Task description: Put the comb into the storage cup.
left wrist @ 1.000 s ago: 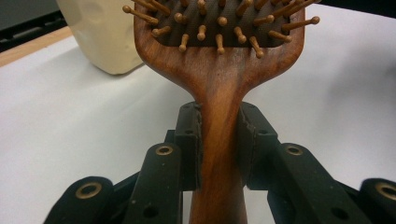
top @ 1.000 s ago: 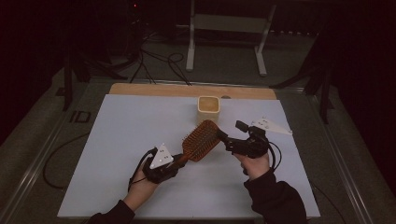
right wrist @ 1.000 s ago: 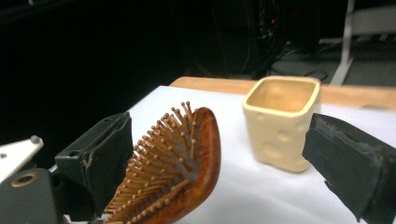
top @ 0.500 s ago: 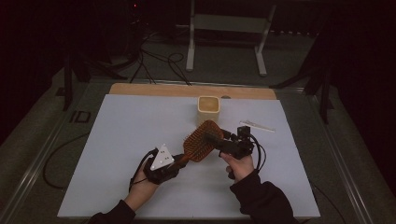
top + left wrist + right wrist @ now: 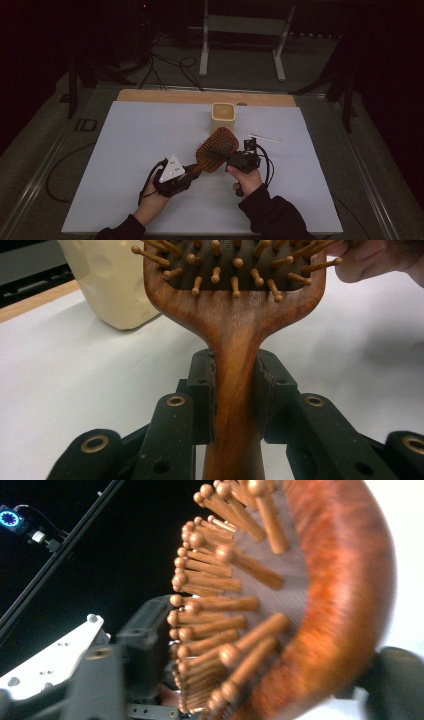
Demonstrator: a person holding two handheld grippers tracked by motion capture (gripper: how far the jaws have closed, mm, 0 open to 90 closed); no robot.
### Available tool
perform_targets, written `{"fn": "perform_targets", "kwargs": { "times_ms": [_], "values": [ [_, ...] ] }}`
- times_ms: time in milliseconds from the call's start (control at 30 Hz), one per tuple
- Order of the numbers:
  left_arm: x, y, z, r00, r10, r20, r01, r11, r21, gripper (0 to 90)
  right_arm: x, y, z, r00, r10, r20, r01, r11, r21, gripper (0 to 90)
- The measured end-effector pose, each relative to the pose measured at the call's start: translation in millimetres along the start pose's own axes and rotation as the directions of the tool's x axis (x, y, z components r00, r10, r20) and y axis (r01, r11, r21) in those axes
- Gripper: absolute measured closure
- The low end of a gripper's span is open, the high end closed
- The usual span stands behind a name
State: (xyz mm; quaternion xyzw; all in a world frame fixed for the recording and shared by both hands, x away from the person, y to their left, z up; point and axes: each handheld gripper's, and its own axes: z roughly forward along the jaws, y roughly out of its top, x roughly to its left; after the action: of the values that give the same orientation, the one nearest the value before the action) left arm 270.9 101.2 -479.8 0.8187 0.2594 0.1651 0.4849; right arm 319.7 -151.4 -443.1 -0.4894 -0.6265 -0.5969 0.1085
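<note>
A dark room surrounds a white table (image 5: 125, 150) with a wooden strip along its far edge. Above the middle of that table a wooden hairbrush (image 5: 216, 149) is held off the surface, its bristled face turned up and its head pointing away from the person towards a cream cup (image 5: 223, 115) standing near the far edge.

The left gripper (image 5: 187, 176) pinches the brush by the neck of its handle; in the left gripper view the two black pads press on either side of the handle (image 5: 234, 405), with the head rising straight ahead of the jaws.

The right gripper (image 5: 220, 156) comes in from the right across the brush head. Its jaws have just been closing, and the right gripper view has the head (image 5: 300, 605) between them: one jaw lies against the bristle tips, the other behind the smooth wooden back, so they look clamped across the head's thickness.

A thin white stick (image 5: 264, 138) lies on the table beyond the right hand, apart from the brush
</note>
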Motion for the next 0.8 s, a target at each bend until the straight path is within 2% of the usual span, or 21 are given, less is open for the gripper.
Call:
{"fn": "perform_targets", "kwargs": {
  "times_ms": [300, 500, 567, 633, 733, 800],
  "values": [
    [0.4, -0.7, 1.4, 1.0, 0.005, -0.002, -0.005, 0.9999, -0.012, 73.1, 0.8, 2.3, -1.4, 1.0, -0.007, 0.004, 0.007, 1.0, 0.013, 48.2],
    [1.2, -1.1, -0.4, 1.0, 0.004, 0.0, -0.004, 0.9994, -0.035, 72.7, 7.4, 4.2, -2.0, 0.9985, -0.055, 0.007, 0.055, 0.998, 0.004, 51.1],
    [1.9, -1.4, 0.1, 0.9999, -0.001, 0.017, 0.002, 0.9995, -0.032, 71.7, 10.1, 5.2, -1.5, 0.9965, -0.082, 0.012, 0.082, 0.997, 0.003, 51.8],
    [2.2, -1.7, 1.2, 0.9997, 0.0, 0.026, 0.001, 0.9998, -0.02, 62.9, 13.1, 6.8, -1.0, 0.9925, -0.119, 0.025, 0.119, 0.993, 0.01, 51.9],
    [5.1, -3.0, 2.0, 0.9986, -0.017, 0.049, 0.017, 0.9998, -0.003, 50.2, 14.8, 10.0, -3.3, 0.9891, -0.142, 0.039, 0.142, 0.99, -0.001, 52.0],
    [6.7, -3.5, 1.6, 0.9983, -0.028, 0.052, 0.028, 0.9996, -0.01, 44.7, 16.6, 12.9, -5.9, 0.9844, -0.168, 0.052, 0.168, 0.986, -0.004, 52.0]
  ]
}}
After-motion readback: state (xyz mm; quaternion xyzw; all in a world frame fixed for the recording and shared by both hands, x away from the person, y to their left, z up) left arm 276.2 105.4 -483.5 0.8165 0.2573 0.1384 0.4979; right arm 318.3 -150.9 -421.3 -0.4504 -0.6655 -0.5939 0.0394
